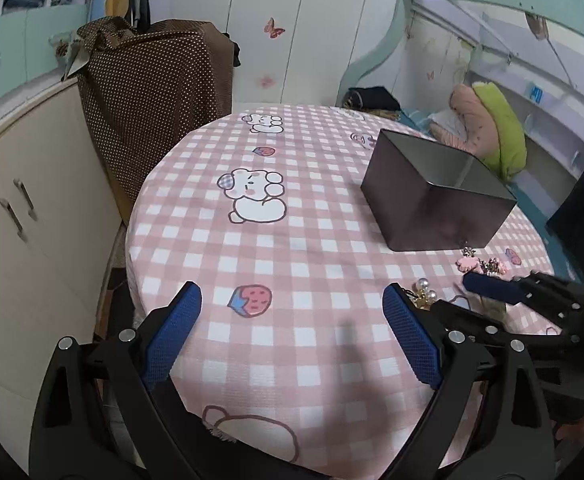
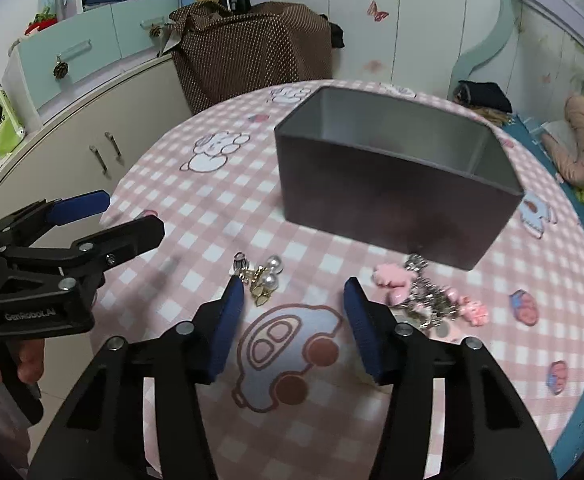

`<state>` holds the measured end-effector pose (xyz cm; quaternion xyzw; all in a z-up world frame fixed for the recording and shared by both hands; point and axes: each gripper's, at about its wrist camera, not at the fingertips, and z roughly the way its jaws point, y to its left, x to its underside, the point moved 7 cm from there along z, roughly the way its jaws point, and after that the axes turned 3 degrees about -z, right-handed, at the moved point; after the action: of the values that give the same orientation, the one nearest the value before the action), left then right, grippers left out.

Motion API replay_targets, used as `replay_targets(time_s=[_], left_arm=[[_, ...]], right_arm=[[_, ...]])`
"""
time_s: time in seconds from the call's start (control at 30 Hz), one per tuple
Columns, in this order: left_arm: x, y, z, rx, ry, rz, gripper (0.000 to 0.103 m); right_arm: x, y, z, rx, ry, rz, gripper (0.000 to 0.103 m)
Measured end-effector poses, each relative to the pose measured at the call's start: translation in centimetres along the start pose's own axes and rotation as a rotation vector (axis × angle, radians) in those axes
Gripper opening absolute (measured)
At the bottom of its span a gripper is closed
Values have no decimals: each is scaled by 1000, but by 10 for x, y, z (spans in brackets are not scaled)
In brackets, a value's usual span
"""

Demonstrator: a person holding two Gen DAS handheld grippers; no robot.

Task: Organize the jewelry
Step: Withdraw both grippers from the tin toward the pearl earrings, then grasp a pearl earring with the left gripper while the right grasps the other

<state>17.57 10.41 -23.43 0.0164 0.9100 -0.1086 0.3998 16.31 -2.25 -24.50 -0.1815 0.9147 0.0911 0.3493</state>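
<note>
Fingers (image 2: pixel 228 312) of both grippers apart, grasping nothing; one tin box (image 2: pixel 391 200), two jewelry clusters (image 2: pixel 262 278).

Both views look down at a slant, close over the round table (image 1: pixel 252 240). The left one sits at 9 o'clock of the right; they share the box (image 2: pixel 391 184) at 12 to 2 o'clock.

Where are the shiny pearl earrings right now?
The pearl earrings lie on the checked tablecloth, in front of the dark box, just beyond the right gripper's left finger.
</note>
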Motion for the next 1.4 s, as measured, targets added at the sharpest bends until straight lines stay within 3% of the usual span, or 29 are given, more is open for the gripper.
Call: replay_targets(time_s=[0.1, 0.17, 0.53, 0.6, 1.03, 1.17, 1.3, 1.4], left_arm=[[3, 1, -1, 30, -24, -17, 92], [3, -3, -1, 57, -40, -16, 92], [7, -45, 7, 140, -23, 89, 90], [7, -50, 11, 148, -13, 100, 80], [10, -76, 41, 168, 47, 147, 53], [10, -80, 44, 188, 56, 157, 23], [10, -82, 43, 194, 45, 166, 22], [5, -82, 40, 221, 32, 134, 1]], right_arm=[[-1, 4, 2, 4, -8, -28, 30], [-1, 5, 2, 1, -10, -42, 11], [-2, -20, -17, 6, -46, 16, 8], [-4, -29, -24, 24, -63, 31, 8], [-6, -66, -44, 55, -109, 126, 8], [-5, -71, -46, 53, -116, 140, 8], [-4, -76, -47, 52, -119, 153, 8], [-3, -80, -49, 51, -122, 163, 8]])
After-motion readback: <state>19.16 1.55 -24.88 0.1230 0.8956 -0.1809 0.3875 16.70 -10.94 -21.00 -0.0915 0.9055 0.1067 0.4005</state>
